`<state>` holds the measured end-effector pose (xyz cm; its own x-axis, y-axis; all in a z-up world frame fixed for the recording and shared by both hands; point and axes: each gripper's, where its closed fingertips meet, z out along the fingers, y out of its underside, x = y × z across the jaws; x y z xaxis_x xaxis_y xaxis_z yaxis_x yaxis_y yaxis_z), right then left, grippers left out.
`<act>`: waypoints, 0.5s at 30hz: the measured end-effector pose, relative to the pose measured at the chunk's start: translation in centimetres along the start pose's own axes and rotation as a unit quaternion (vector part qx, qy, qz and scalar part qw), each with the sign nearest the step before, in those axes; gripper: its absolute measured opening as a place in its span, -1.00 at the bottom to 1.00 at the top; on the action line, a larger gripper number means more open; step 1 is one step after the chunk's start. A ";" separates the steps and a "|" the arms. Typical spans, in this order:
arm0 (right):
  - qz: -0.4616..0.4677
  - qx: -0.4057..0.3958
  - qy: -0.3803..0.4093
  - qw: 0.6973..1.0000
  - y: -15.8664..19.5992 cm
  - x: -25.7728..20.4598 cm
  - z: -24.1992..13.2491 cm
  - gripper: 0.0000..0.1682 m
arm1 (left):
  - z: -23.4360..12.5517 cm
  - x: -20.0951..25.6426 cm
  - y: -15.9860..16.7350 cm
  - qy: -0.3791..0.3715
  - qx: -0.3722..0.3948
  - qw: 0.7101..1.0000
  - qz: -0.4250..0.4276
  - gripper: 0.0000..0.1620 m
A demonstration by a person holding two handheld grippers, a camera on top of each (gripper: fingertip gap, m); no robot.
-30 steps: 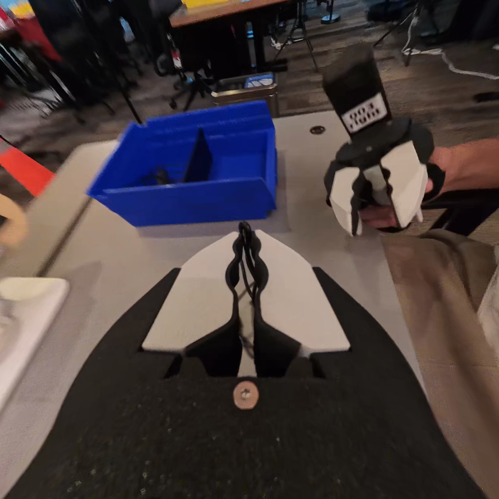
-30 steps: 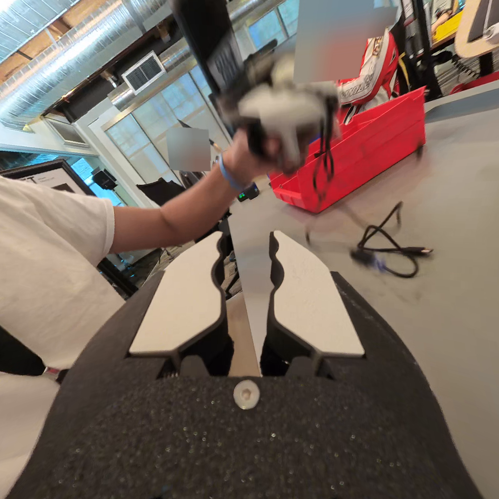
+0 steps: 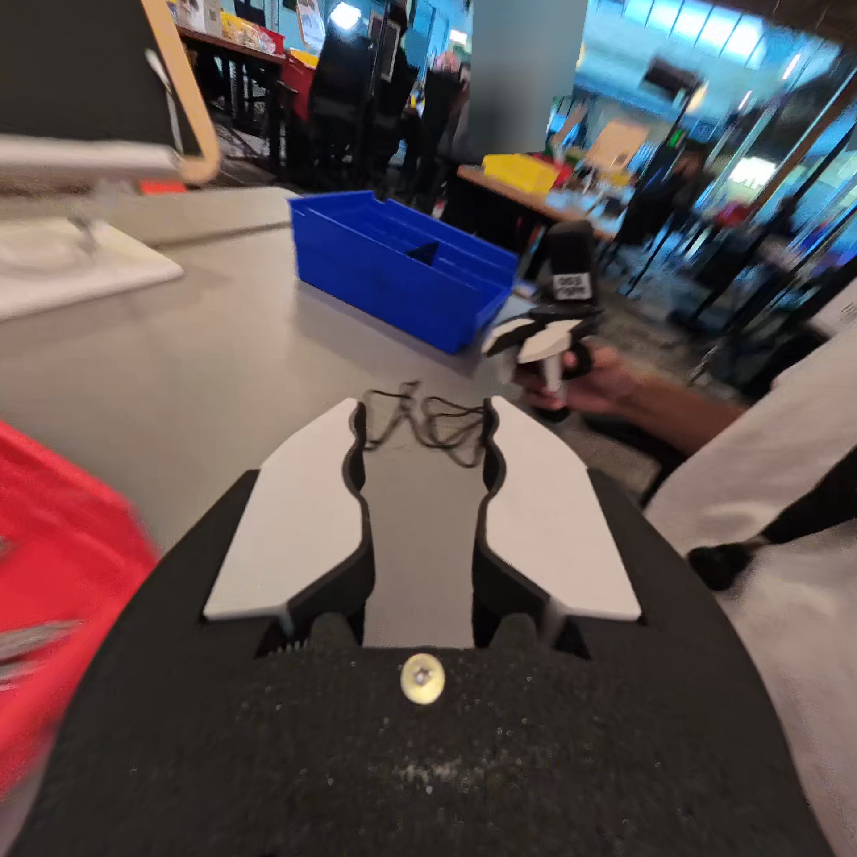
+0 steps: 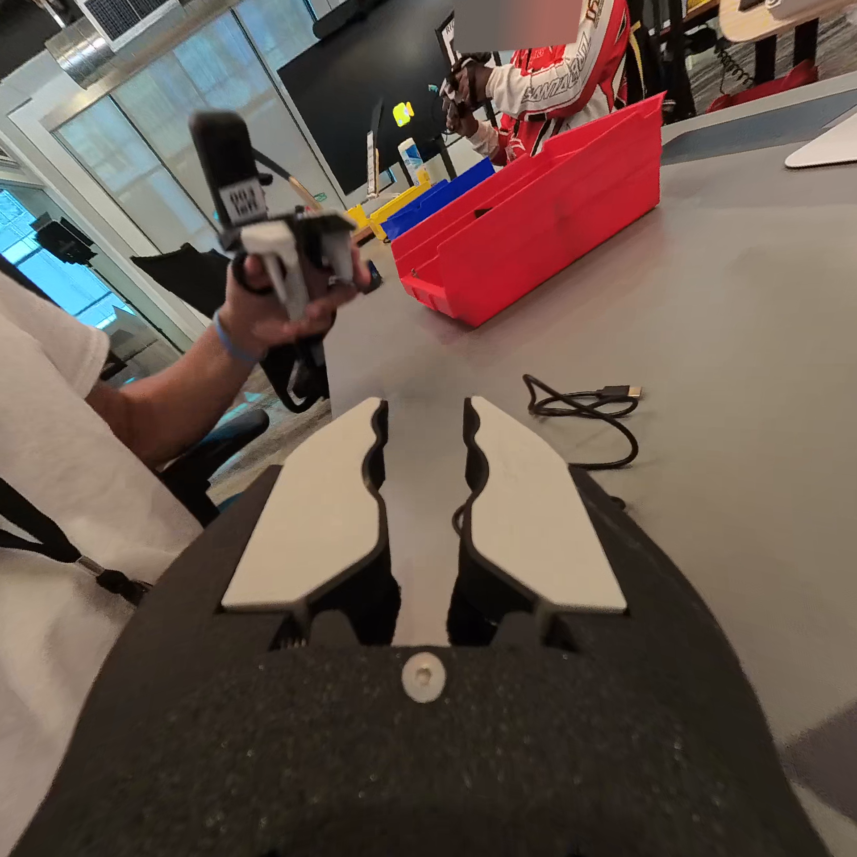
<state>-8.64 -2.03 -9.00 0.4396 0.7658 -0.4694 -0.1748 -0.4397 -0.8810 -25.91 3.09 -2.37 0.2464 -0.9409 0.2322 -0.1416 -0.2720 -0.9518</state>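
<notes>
Both grippers point(image 3: 421, 408) point(image 4: 424, 406): black grainy bodies, pale grey fingers, centre screw; white sleeve point(image 4: 46, 371), probably a blue wristband point(image 4: 228, 342).

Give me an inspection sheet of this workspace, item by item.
Surface: grey table, mostly bare.
Job's things: black cable lying loose on the table; blue bin with a divider; red bin.
Clutter: white stand base at the far edge.
Grippers: left gripper open, empty, cable just beyond its tips; right gripper open, empty, cable beside its right finger.
Cables: only the black cable, one plug showing.
Surroundings: other tables, more bins, a person in a red and white top, glass walls.
</notes>
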 end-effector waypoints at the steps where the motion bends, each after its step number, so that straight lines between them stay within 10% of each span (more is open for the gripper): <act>1: 0.004 0.003 -0.005 1.000 -0.1 0.1 0.1 -0.64 | -0.6 -2.2 -1.2 -0.032 -0.034 0.998 0.041 -0.48; 9: 0.025 -0.008 -0.056 0.998 0.2 -1.4 1.5 -0.64 | -3.3 -28.5 -1.4 -0.256 -0.390 0.877 0.116 -0.39; 15: 0.016 -0.022 -0.070 0.997 0.9 -2.3 1.1 -0.64 | -2.3 -37.0 4.5 -0.269 -0.497 0.825 0.026 -0.63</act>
<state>-10.80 -3.69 -8.78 0.3068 0.8076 -0.5036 -0.1460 -0.4829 -0.8634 -37.88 36.20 -14.76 0.5677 -0.8032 -0.1802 -0.8149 -0.5173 -0.2614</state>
